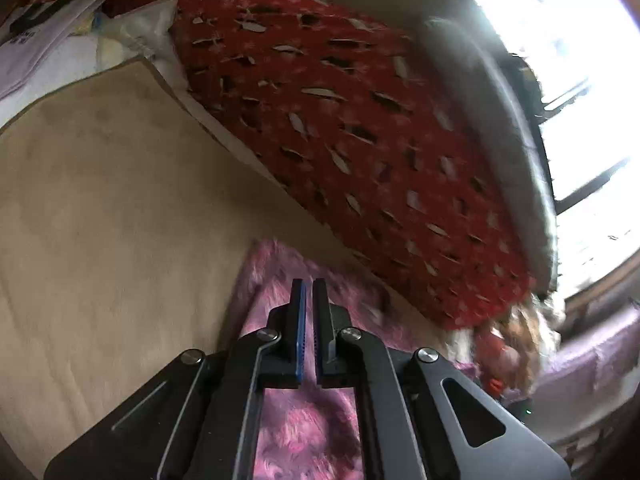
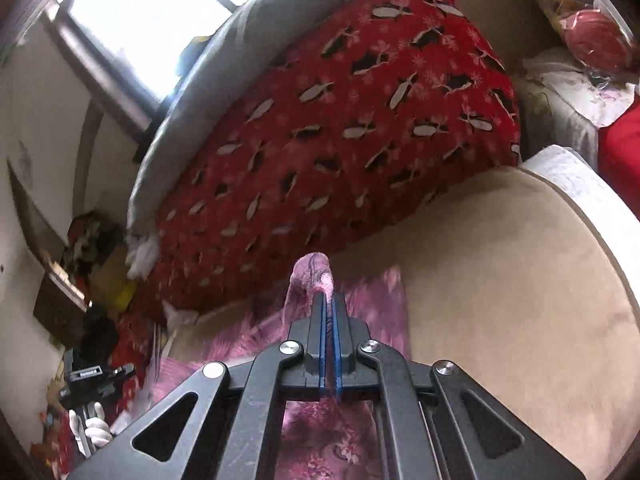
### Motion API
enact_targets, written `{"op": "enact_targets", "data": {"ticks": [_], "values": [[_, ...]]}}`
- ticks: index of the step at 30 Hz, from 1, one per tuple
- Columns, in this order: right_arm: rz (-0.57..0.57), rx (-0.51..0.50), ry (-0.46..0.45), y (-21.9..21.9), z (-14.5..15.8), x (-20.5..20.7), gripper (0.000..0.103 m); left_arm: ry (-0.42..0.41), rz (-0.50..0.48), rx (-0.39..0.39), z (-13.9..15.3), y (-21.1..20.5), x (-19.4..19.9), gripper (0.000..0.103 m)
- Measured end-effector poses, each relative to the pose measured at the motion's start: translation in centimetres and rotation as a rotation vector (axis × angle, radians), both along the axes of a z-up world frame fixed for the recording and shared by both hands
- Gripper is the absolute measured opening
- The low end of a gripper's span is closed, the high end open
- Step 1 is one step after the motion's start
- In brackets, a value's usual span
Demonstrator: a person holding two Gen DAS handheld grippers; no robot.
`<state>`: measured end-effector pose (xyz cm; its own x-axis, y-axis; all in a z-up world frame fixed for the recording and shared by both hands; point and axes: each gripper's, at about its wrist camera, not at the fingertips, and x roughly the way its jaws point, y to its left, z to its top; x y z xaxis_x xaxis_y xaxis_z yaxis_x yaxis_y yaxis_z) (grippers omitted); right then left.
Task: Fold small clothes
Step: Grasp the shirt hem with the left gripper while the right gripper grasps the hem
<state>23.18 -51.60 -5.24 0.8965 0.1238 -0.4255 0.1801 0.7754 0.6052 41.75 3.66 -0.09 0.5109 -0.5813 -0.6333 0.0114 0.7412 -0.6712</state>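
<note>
Pink cloth [image 2: 352, 300] lies on the tan mat [image 1: 100, 200] beside a red quilt [image 1: 340, 120]. Right tool [image 2: 328, 300] is clamped on a raised fold of the cloth, which pokes up past its tips. Left tool [image 1: 308, 292] is closed above the cloth; nothing shows between its pads.

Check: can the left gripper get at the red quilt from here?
Probably not yet. The left gripper looks shut on the pink cloth, as does the right gripper. The red quilt lies unobstructed ahead, but the cloth must go first.
</note>
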Motion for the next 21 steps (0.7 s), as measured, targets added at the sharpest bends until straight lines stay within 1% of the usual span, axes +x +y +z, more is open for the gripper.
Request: {"op": "enact_targets", "data": {"ticks": [2,4,5,6,7,9,10,11,12,13,14,15,16,18,19,20,21], "values": [[-0.014,0.001,0.039,-0.6,-1.4,1.9,0.002,0.055,-0.013,0.012,-2.2,-0.7,2.1,0.001],[-0.040,-0.009,0.154,-1.2,-3.9,4.1,0.002,0.132,-0.050,0.022,-4.4,-1.4,3.6,0.002],[-0.047,0.002,0.193,-1.5,-5.0,4.5,0.002,0.159,-0.080,0.022,-5.3,-1.7,4.0,0.002],[-0.044,0.035,0.222,-1.9,-6.1,4.8,0.002,0.181,-0.112,0.028,-6.0,-1.9,4.1,0.002],[-0.043,0.061,0.225,-2.2,-6.6,4.7,0.008,0.191,-0.153,0.037,-6.6,-2.2,4.1,0.002],[-0.035,0.129,0.197,-2.8,-7.2,4.1,0.009,0.205,-0.212,0.062,-7.4,-2.7,3.8,0.007],[-0.034,0.166,0.179,-3.1,-7.3,3.7,0.011,0.210,-0.228,0.063,-7.6,-2.8,3.6,0.018],[-0.034,0.191,0.172,-3.3,-7.4,3.5,0.014,0.219,-0.250,0.046,-7.9,-2.9,3.1,0.034],[-0.031,0.207,0.170,-3.5,-7.5,3.4,0.026,0.225,-0.259,0.027,-8.2,-2.9,2.8,0.042],[-0.032,0.220,0.174,-3.5,-7.7,3.3,0.043,0.230,-0.265,0.002,-8.3,-2.9,2.5,0.051],[-0.037,0.230,0.181,-3.6,-7.8,3.3,0.048,0.230,-0.274,-0.022,-8.5,-3.0,2.0,0.053],[-0.035,0.245,0.191,-3.5,-8.2,3.3,0.051,0.235,-0.292,-0.041,-8.8,-3.3,1.5,0.053],[-0.027,0.257,0.198,-3.4,-8.4,3.5,0.051,0.241,-0.301,-0.040,-8.6,-3.7,1.3,0.055],[-0.019,0.251,0.207,-2.9,-8.5,3.8,0.050,0.244,-0.304,0.005,-8.9,-4.4,0.4,0.050],[-0.013,0.228,0.205,-2.5,-8.3,3.9,0.049,0.230,-0.313,0.039,-8.8,-4.8,0.0,0.024],[-0.005,0.203,0.207,-2.2,-8.1,4.1,0.043,0.215,-0.321,0.083,-8.6,-5.3,-0.5,0.003],[0.013,0.152,0.212,-1.6,-7.6,4.2,0.016,0.209,-0.325,0.120,-8.4,-5.6,-1.0,0.002]]}}
